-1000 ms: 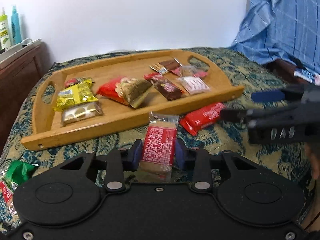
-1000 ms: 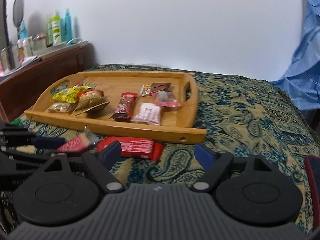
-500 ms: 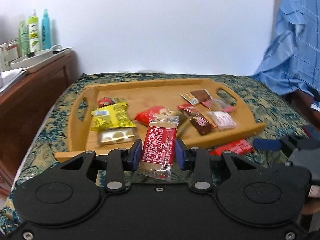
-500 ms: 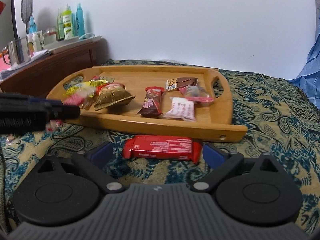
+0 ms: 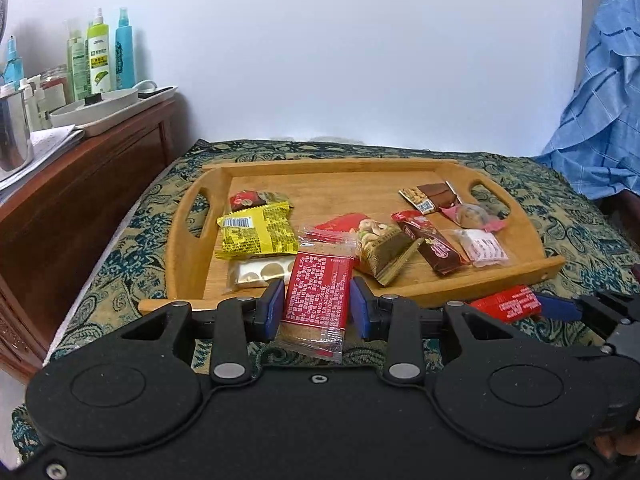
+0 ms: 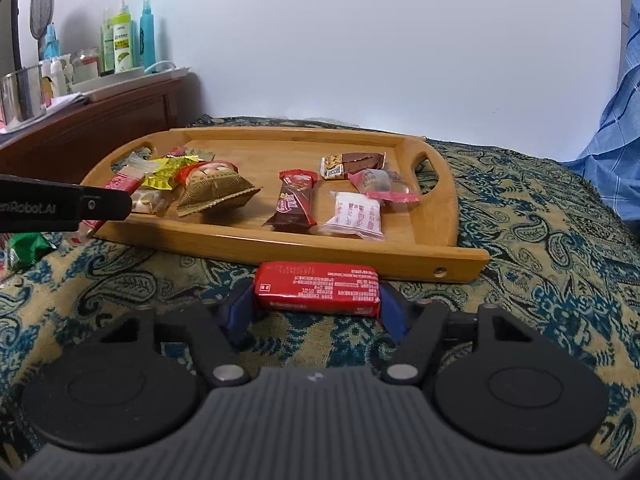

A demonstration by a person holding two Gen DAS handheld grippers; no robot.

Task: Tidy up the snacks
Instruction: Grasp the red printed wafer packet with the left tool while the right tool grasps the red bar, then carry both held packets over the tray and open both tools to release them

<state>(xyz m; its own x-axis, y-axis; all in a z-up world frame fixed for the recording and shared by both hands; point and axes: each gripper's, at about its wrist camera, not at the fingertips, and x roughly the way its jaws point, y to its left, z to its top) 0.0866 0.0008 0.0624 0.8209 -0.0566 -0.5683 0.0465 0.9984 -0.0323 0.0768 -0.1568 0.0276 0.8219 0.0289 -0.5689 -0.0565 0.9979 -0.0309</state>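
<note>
The red bar [image 6: 317, 289] lies crosswise on the patterned cloth [image 6: 540, 240], just in front of the tray's [image 6: 448, 258] near rim. The right gripper [image 6: 316, 308] sits around it, its jaws closing, a blue pad at each end of the bar; whether the pads press yet I cannot tell. The left gripper [image 5: 316, 304] is clamped on a cracker pack [image 5: 318, 292] with a red label, held above the tray's near edge.

On the tray lie more snacks: a yellow pack [image 5: 256, 232] at the left with a clear biscuit pack [image 5: 260, 272] in front of it, a nut bag [image 5: 380, 248] in the middle, a brown bar [image 5: 430, 242], a white sachet [image 5: 482, 248], a pink sweet [image 5: 472, 216] and a chocolate piece [image 5: 430, 196] toward the right handle. A green wrapper [image 6: 26, 248] lies on the cloth, left of the tray. Bottles [image 5: 100, 60] stand on a wooden cabinet [image 5: 88, 184] by the wall, and blue checked fabric [image 5: 600, 112] hangs at the right.
</note>
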